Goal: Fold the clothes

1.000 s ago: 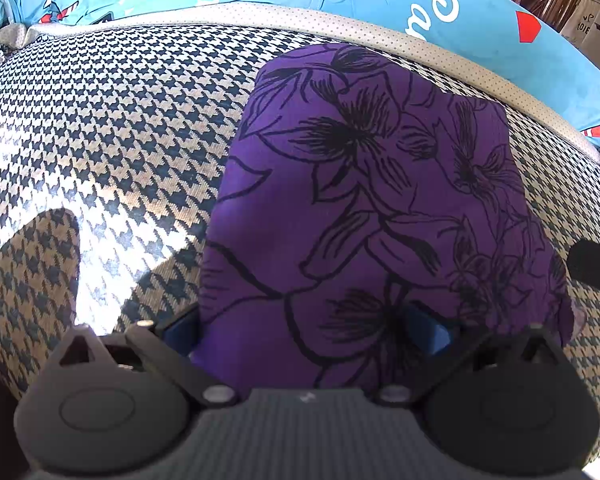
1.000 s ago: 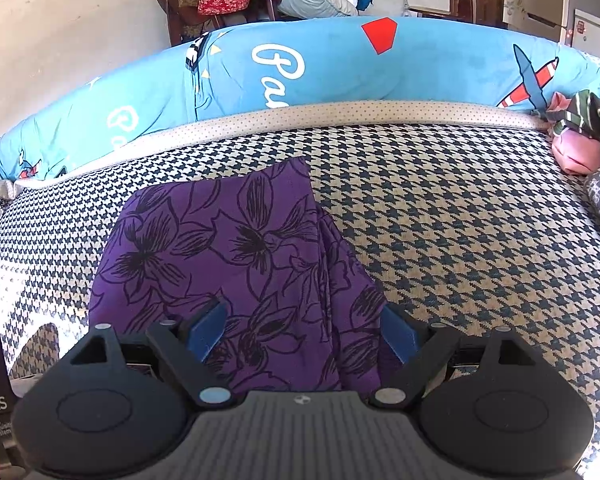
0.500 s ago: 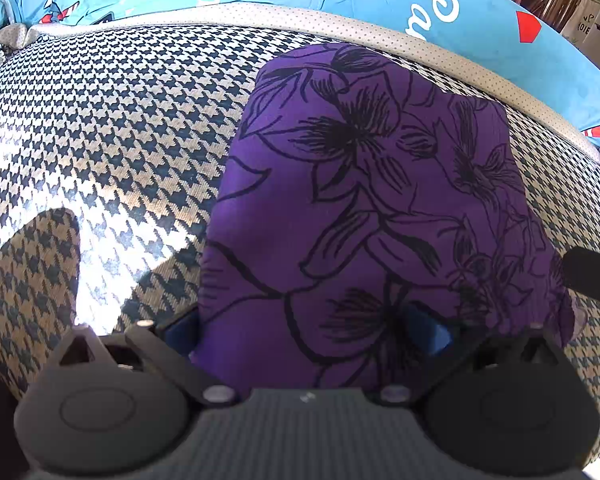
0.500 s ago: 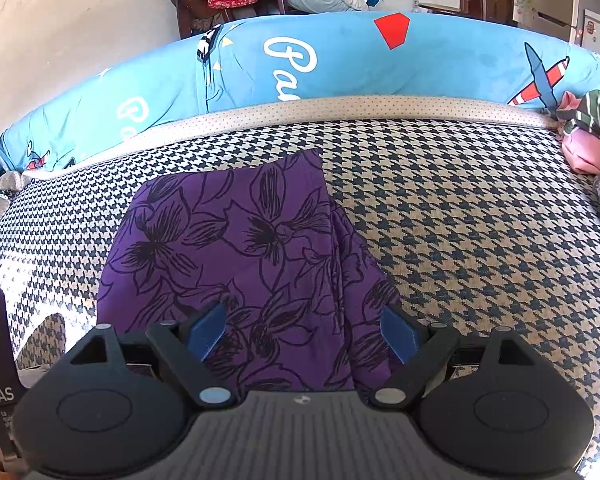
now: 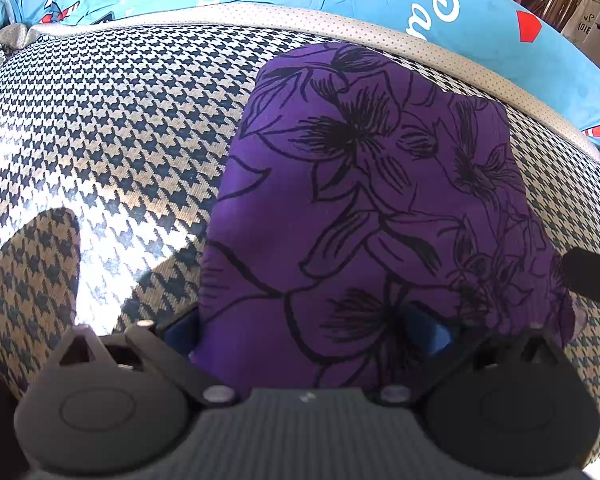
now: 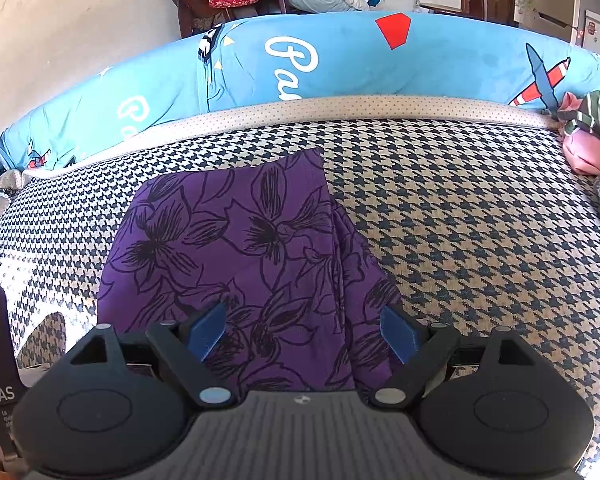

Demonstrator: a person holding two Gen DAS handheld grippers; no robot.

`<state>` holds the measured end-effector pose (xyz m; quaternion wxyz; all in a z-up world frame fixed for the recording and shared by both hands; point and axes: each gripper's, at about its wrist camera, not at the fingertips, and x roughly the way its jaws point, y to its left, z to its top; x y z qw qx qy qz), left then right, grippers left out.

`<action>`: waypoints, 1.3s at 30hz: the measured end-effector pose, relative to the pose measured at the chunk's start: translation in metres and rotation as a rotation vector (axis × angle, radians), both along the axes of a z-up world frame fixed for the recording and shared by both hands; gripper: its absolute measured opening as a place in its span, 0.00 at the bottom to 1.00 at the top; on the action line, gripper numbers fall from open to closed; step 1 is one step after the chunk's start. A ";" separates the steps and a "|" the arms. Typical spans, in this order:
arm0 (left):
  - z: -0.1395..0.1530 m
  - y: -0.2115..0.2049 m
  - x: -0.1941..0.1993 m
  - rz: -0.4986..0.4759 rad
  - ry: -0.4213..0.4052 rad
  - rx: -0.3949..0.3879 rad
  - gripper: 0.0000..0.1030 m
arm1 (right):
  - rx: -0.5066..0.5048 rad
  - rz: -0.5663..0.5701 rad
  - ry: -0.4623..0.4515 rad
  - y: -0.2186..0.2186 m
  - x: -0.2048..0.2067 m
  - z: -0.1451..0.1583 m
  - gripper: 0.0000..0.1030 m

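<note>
From my left wrist view the purple cloth (image 5: pixel 364 208) lies folded into a flat rectangle on the bed (image 5: pixel 112 120), near edge between the left gripper (image 5: pixel 304 332)'s spread jaws, while the right view shows the right gripper (image 6: pixel 304 330) likewise apart over its right layers, possibly one fold left.

Both grippers angled downward, jaws spread

The left gripper (image 5: pixel 306 330) and right gripper (image 6: pixel 302 330) point toward 12 o'clock, blue pads wide apart at 9 and 3 o'clock, clamping nothing.

A houndstooth-covered bed (image 6: pixel 460 208) bears a folded purple floral garment (image 6: pixel 236 248) and, seemingly, bunched clothes (image 6: pixel 588 132).
</note>
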<state>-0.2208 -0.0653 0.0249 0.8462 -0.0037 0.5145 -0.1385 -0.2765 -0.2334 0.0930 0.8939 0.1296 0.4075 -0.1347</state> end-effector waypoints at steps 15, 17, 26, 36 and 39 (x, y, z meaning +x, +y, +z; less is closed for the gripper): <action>-0.007 0.002 0.005 -0.011 0.027 -0.020 1.00 | 0.164 -0.002 0.020 -0.041 0.008 -0.016 0.82; -0.007 0.005 0.008 -0.018 0.035 -0.028 1.00 | 0.193 -0.038 0.006 -0.057 0.006 -0.019 0.82; 0.013 0.012 0.004 -0.054 -0.036 -0.004 1.00 | 0.403 -0.213 0.001 -0.114 -0.008 -0.044 0.83; 0.037 0.027 0.006 -0.058 -0.094 -0.013 1.00 | 0.350 -0.175 0.004 -0.116 -0.005 -0.048 0.83; 0.037 0.031 0.010 -0.088 -0.099 -0.002 1.00 | 0.395 -0.210 0.005 -0.124 -0.009 -0.051 0.84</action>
